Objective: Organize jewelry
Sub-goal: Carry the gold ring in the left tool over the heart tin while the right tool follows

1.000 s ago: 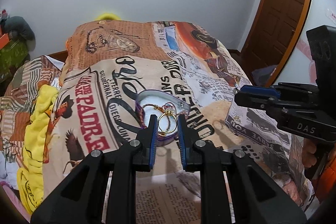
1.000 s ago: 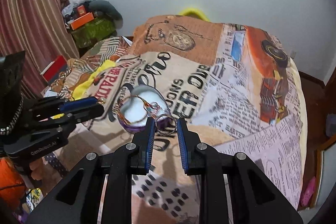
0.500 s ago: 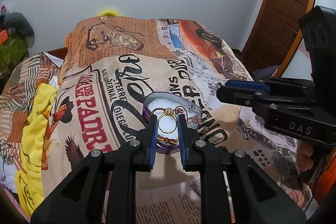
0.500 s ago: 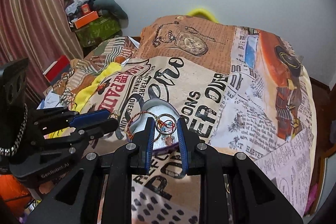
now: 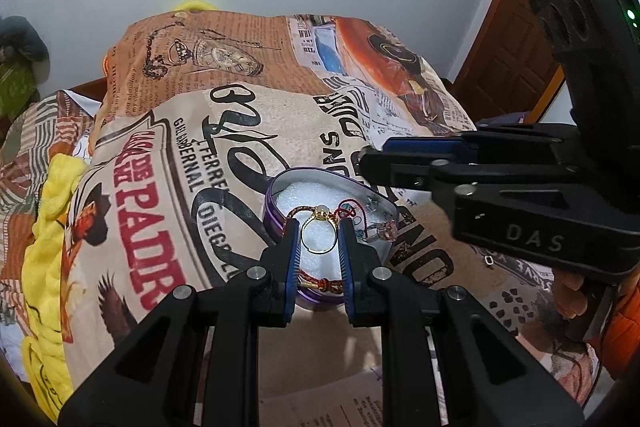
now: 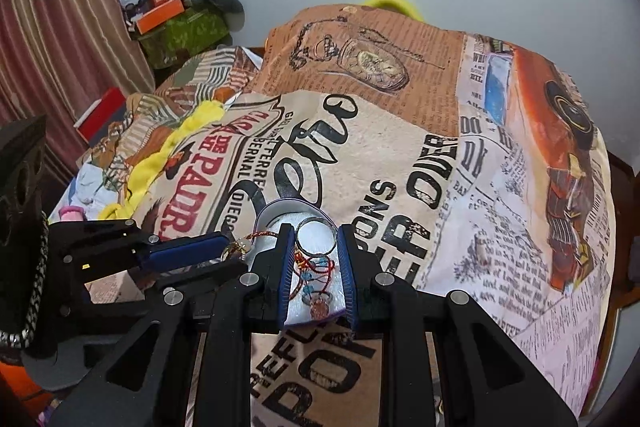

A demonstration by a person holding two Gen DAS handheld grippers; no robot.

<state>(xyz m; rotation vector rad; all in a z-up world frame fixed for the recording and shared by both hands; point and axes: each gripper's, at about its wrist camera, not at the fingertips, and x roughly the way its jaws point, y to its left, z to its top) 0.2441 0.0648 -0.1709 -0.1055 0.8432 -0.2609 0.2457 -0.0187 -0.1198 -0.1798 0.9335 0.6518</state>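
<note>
A purple oval tin (image 5: 276,223) with white foam lining lies open on the bed. It holds a red-gold braided bracelet (image 5: 320,285), a red cord with blue beads (image 6: 316,269) and a small charm (image 5: 380,233). My left gripper (image 5: 319,239) is shut on a gold ring (image 5: 318,237) and holds it over the tin. My right gripper (image 6: 315,237) is shut on a silver ring (image 6: 315,235), also over the tin (image 6: 264,217). Each gripper shows in the other's view, the right (image 5: 404,163) and the left (image 6: 188,253).
The bed is covered by a newspaper-print blanket (image 5: 168,163) with a yellow cloth (image 5: 48,227) at its left edge. A small earring (image 5: 488,259) lies on the blanket right of the tin. A brown door (image 5: 516,39) stands at the right, cluttered boxes (image 6: 168,11) at the left.
Both grippers have moved in over the tin with their rings. The tin looks larger and closer in both views.
</note>
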